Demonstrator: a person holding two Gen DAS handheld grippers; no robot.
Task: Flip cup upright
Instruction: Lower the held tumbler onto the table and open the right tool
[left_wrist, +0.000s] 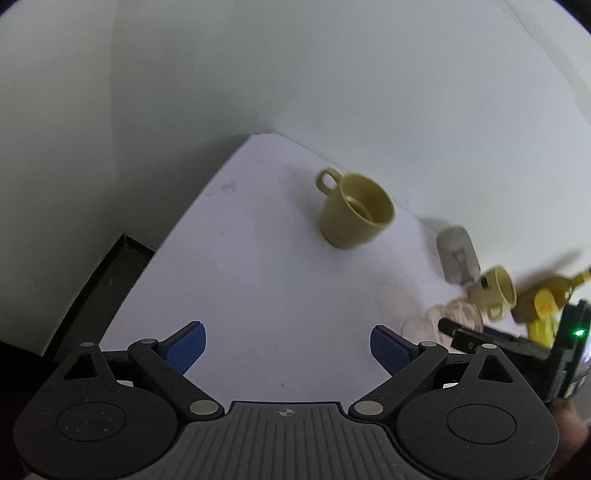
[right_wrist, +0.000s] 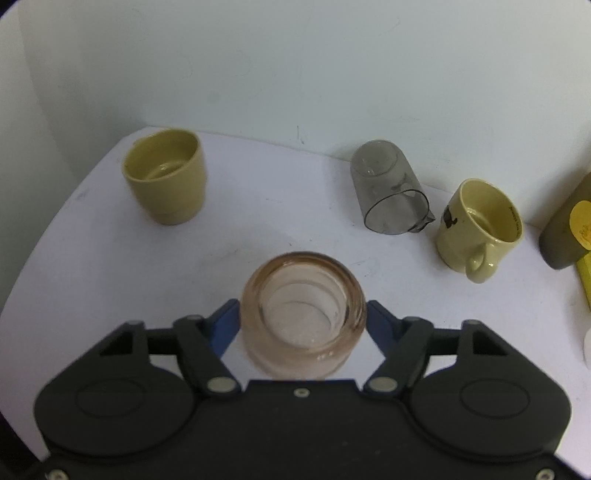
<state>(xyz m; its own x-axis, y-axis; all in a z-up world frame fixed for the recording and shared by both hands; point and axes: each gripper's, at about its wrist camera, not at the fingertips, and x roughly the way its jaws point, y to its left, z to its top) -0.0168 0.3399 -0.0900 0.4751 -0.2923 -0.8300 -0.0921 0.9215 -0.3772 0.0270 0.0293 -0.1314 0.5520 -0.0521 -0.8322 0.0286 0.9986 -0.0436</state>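
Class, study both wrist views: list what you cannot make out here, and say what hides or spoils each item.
- Pink glass, right wrist view: its base is hidden behind the right gripper; grip contact unclear.
- Yellow containers, right wrist view: cut off by the right edge.
- Print on the pale mug, right wrist view: too small to read.
- Grey cup, left wrist view: motion-blurred; it lies on its side in the other view.
- Left gripper: open, holding nothing.

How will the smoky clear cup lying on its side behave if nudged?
The smoky cup lies on its tapered round wall, so it would likely roll in an arc. It looks like thin plastic: probably light and easily skidding on the smooth white table. The cream mug close by might stop it.
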